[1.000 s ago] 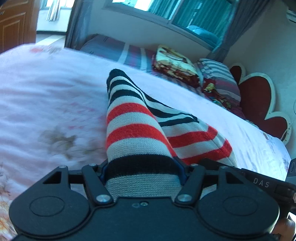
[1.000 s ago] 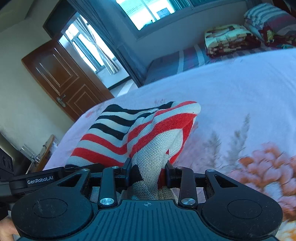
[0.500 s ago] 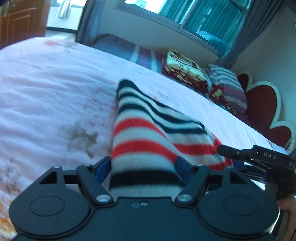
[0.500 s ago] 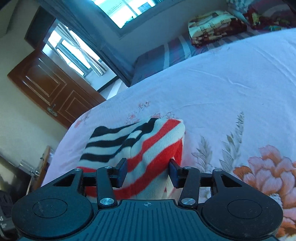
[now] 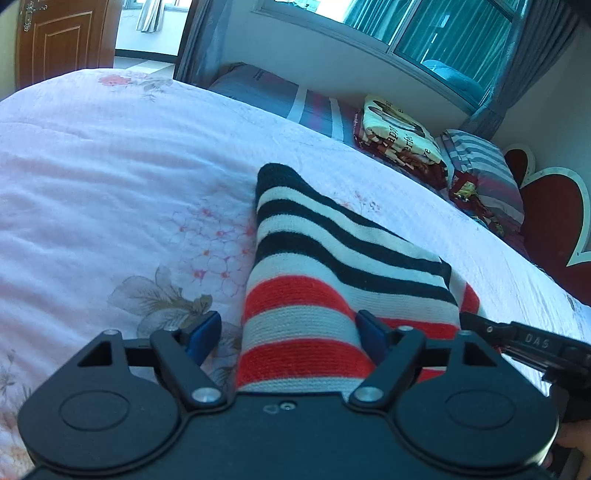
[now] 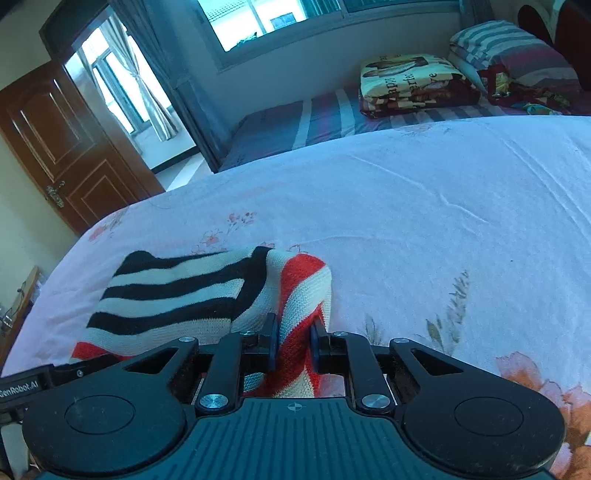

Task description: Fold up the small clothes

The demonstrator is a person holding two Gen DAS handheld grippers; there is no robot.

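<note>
A small striped knit garment [image 5: 325,254] in black, white and red lies folded on the pink floral bedspread [image 5: 110,177]. My left gripper [image 5: 288,332] is open; its blue pads [image 5: 201,334] stand wide apart with the garment's near end between them. In the right wrist view the garment [image 6: 207,291] lies low and left. My right gripper [image 6: 293,345] is shut on a red and white fold at the garment's right corner. The right gripper's arm [image 5: 532,343] shows at the lower right of the left wrist view.
Folded blankets [image 5: 402,140] and striped pillows [image 5: 484,170] lie at the far side of the bed. A red heart-shaped headboard [image 5: 554,225] stands at the right. A brown door [image 6: 62,147] and a window [image 6: 273,18] are beyond the bed.
The garment has come down from a raised hold to lie flat on the bed. My left gripper has opened and let go. My right gripper opened half a second ago and is shut on the corner again.
</note>
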